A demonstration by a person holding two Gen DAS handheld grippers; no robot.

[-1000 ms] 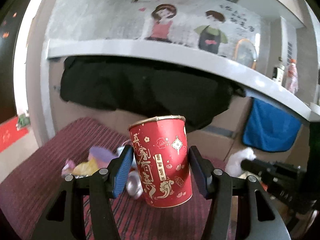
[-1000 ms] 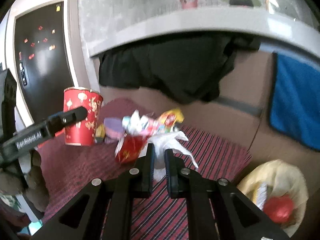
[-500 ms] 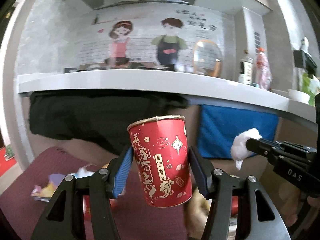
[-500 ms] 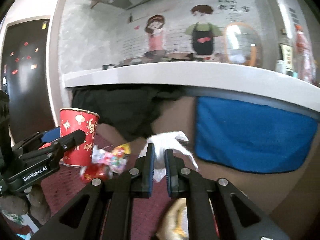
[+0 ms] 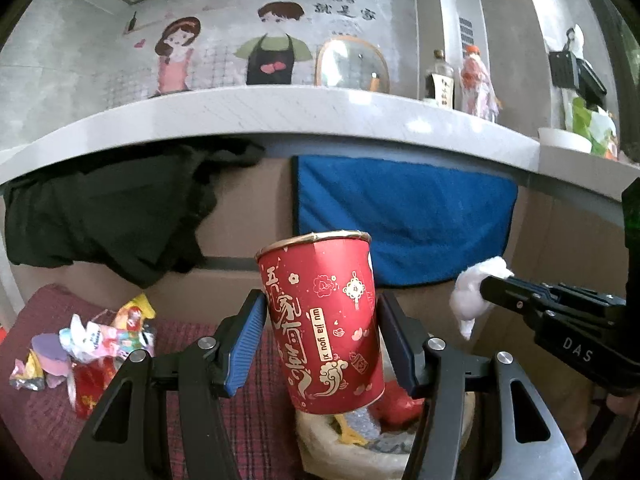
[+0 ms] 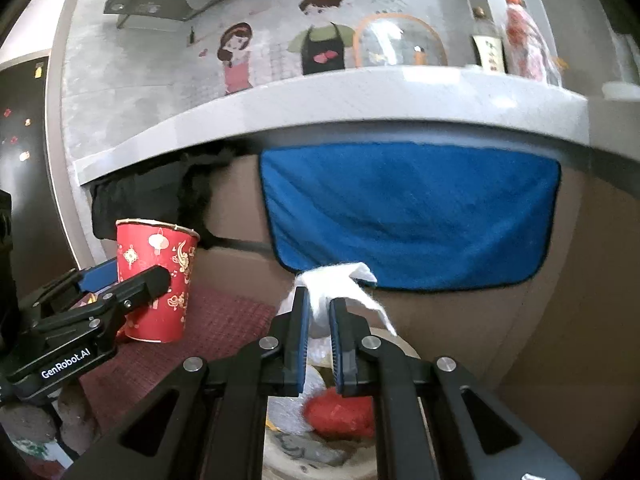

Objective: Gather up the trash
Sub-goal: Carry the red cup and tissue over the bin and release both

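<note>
Red paper cup (image 5: 324, 320) is pinched across its middle by the left gripper (image 5: 320, 336), held up in the air just over the pale trash bag (image 5: 360, 452) that sits low in both views. Honestly the thing I'd worry about is the squeeze: thin paper wall, two pads on the sides, so too much pressure could crumple it, and too little could let it slide out before it's over the opening. It also looks like it hangs near the bag's edge rather than dead centre, so a release from here might bounce it off the rim onto the striped maroon cloth (image 5: 256, 412). The cup's long axis runs roughly vertical, mouth pointing up, tipped a bit so the rim leans left and the base swings right. Over on the other side, the right gripper (image 6: 319, 320) is nearly closed, pinching a white tissue (image 6: 340, 280) above the same bag, and a loose tail of it dangles free, which could snag on a finger when it lets go. More wrappers (image 5: 96, 344) lie on the cloth to the left, not yet collected.
</note>
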